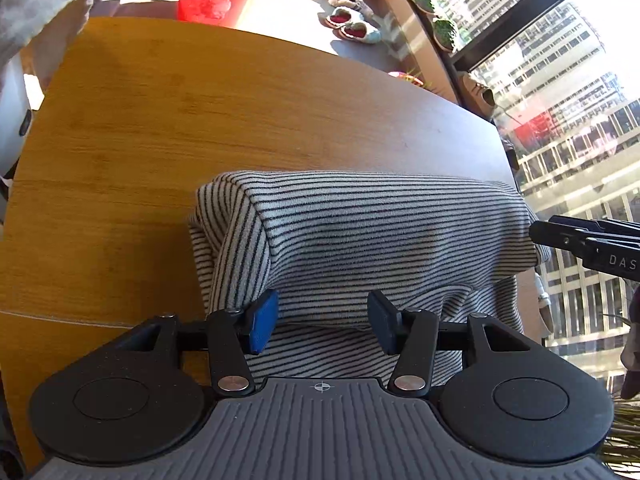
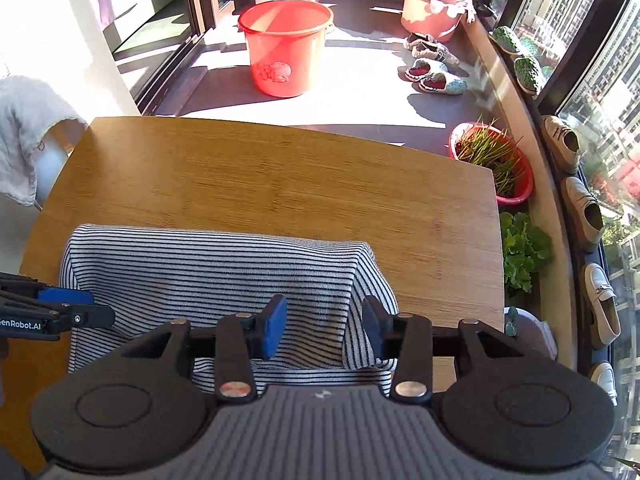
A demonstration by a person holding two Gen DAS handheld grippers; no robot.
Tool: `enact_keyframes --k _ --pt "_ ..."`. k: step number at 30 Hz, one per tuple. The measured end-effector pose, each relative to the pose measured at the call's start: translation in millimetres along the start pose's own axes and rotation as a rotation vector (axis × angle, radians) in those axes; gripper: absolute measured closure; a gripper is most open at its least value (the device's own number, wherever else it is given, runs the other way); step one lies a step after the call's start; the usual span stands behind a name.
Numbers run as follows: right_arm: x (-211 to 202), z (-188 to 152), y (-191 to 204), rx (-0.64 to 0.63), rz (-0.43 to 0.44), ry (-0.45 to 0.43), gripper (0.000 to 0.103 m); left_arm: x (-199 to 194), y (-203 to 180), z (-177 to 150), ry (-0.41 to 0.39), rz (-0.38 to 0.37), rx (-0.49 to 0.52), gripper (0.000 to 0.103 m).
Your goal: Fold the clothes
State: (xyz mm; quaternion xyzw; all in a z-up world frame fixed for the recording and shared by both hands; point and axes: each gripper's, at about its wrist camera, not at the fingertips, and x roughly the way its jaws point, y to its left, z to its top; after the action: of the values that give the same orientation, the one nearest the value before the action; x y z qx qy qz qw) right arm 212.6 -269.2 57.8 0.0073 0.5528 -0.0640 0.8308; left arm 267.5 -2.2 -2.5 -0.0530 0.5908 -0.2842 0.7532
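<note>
- Striped garment (image 2: 224, 276), grey-white w/ thin dark stripes, lies folded in a bundle on the wooden table (image 2: 280, 176), at the near edge; its folded top edge runs across, parallel to the table's far edge.
- Far half of table bare wood, sunlit.
- Left gripper (image 1: 322, 322): blue pads apart, approx. half open, nothing pinched; striped cloth shows in the gap, pads above the garment's near-left part.
- Right gripper (image 2: 324, 326): pads apart, moderate gap, not clamping; cloth visible btw. them, over the garment's near-right corner.
- In the left wrist view the right gripper's tip sits at the garment's right end; touching or not, can't tell.
- Off the table's far edge: red bucket (image 2: 286, 46) on the floor, slippers (image 2: 434, 74) to its right.
- Pale cloth (image 2: 24, 136) hangs beyond the table's far-left corner.
- Shoes (image 2: 584, 208) lined along the window ledge, right side.
</note>
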Motion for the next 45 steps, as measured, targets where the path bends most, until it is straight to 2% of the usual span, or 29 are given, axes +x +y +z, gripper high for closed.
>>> enact_keyframes --k 3,4,5,6,7,8,10,12,13,15,17,19,22,24,25,26,28,31,32,34,36,38,40,43,45 --pt "34.0 -9.8 5.5 -0.026 -0.017 0.049 0.059 -12.9 4.2 -2.5 0.012 0.042 0.097 0.048" --pt "43.3 -13.7 4.5 -0.019 -0.012 0.050 0.057 -16.2 5.5 -3.9 0.015 0.066 0.122 0.044" --pt "51.8 -17.9 2.8 -0.004 -0.006 0.048 0.055 -19.2 6.8 -5.5 0.018 0.093 0.142 0.037" --pt "57.7 -22.6 -0.6 0.032 0.001 0.035 0.051 -22.9 7.7 -7.9 0.017 0.120 0.155 0.030" --pt "63.6 -27.2 -4.0 0.068 0.008 0.023 0.045 -26.9 8.5 -10.5 0.015 0.145 0.164 0.027" --pt "68.1 -31.9 -8.2 0.103 0.018 0.012 0.040 -30.9 9.2 -13.2 0.013 0.171 0.173 0.030" --pt "69.8 -40.4 -20.9 0.161 0.056 0.003 0.034 -42.1 5.5 -19.8 -0.007 0.102 0.142 0.030" --pt "69.7 -43.3 -33.7 0.168 0.100 0.026 0.030 -54.6 -8.1 -29.5 -0.055 -0.042 0.067 0.029" --pt "66.8 -43.3 -37.7 0.144 0.110 0.042 0.031 -59.5 -17.2 -34.0 -0.077 -0.084 0.028 0.028" --pt "52.5 -41.5 -42.4 0.079 0.111 0.047 0.031 -66.8 -46.9 -35.6 -0.095 -0.119 -0.020 0.028" --pt "26.5 -35.4 -48.3 0.036 0.130 0.007 0.033 -78.9 -76.6 -33.9 -0.099 -0.132 -0.009 0.026" --pt "-6.1 -24.2 -56.6 0.008 0.151 -0.064 0.033 -114.2 -97.7 -24.9 -0.122 -0.092 0.120 0.025" --pt "-57.4 -4.6 -70.8 0.039 0.213 -0.188 0.033 -173.5 -126.9 -9.2 -0.160 -0.017 0.345 0.018" --pt "-88.9 11.2 -75.2 0.073 0.236 -0.258 0.032 -226.4 -129.4 4.1 -0.243 -0.004 0.446 0.009" --pt "-104.8 18.5 -76.2 0.089 0.249 -0.299 0.031 -249.4 -128.9 16.5 -0.289 -0.009 0.445 0.004" --pt "-120.9 24.2 -74.0 0.100 0.264 -0.354 0.029 -270.3 -129.1 31.4 -0.333 -0.015 0.431 0.004" --pt "-154.8 35.3 -68.2 0.137 0.294 -0.471 0.018 -304.8 -136.5 61.3 -0.440 -0.037 0.346 0.004" --pt "-196.9 50.3 -58.9 0.195 0.327 -0.615 0.000 -341.4 -151.5 83.2 -0.659 -0.165 0.183 0.000" --pt "-209.3 54.4 -56.7 0.202 0.332 -0.657 0.000 -347.3 -160.4 84.3 -0.724 -0.181 0.142 0.000" --pt "-220.3 67.4 -53.9 0.222 0.329 -0.684 0.000 -351.8 -185.7 82.9 -0.804 -0.147 0.129 0.000" --pt "-225.3 82.9 -51.9 0.247 0.325 -0.685 0.000 -351.0 -220.6 80.5 -0.790 -0.076 0.211 0.000" --pt "-228.6 98.3 -50.2 0.279 0.321 -0.682 0.000 -348.9 -262.3 70.5 -0.748 -0.033 0.355 0.000" --pt "-221.5 111.7 -49.4 0.361 0.333 -0.653 0.000 -345.2 -303.8 44.4 -0.713 -0.104 0.547 0.000" --pt "-205.9 126.1 -44.7 0.484 0.468 -0.590 0.000 -334.9 -351.4 2.9 -0.631 -0.228 0.778 0.000" --pt "-205.4 131.6 -38.7 0.447 0.537 -0.575 0.000 -323.4 -366.7 -14.1 -0.602 -0.215 0.874 0.000"
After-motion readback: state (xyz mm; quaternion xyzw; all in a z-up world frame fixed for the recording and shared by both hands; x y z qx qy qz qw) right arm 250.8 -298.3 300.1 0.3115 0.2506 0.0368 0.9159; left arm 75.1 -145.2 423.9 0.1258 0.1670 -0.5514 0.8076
